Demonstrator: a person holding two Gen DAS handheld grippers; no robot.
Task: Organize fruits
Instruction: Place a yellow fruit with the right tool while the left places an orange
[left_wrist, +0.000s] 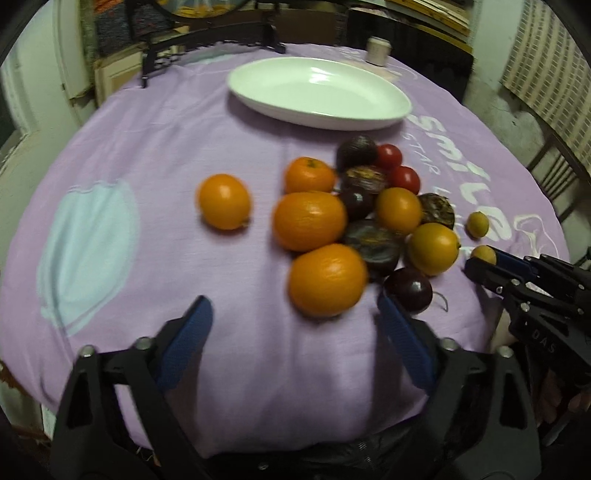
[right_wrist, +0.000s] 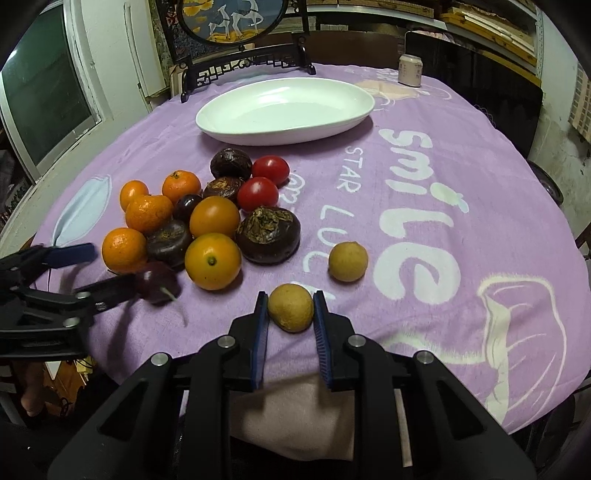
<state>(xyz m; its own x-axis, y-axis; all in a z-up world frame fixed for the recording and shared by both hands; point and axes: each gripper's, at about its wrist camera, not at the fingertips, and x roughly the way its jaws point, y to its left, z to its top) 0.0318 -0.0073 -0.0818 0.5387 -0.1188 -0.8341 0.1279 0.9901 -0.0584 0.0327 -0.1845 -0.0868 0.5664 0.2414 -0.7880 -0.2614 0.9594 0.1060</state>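
Right gripper (right_wrist: 290, 308) is clamped on a small tan round fruit (right_wrist: 290, 307) at the near edge of the purple cloth (right_wrist: 424, 229), both blue pads pressing its sides. A second tan fruit (right_wrist: 348, 261) lies at about 1 o'clock from it, apart.

Left gripper (left_wrist: 295, 314) stands with jaws apart, nothing pressed between them. The nearest orange (left_wrist: 327, 279) sits just ahead of the tips; a dark plum (left_wrist: 408, 290) lies beside the right finger. Whether that finger touches the plum cannot be told through the blur.

The white oval dish (right_wrist: 354, 110) is bare, at 12 o'clock beyond the fruit heap.

Judgement for the step: lift the tan fruit straight up before swinging toward the dish, passing right of the heap. Left jaws should centre on one fruit only and avoid nudging the neighbours, which look ready to roll.
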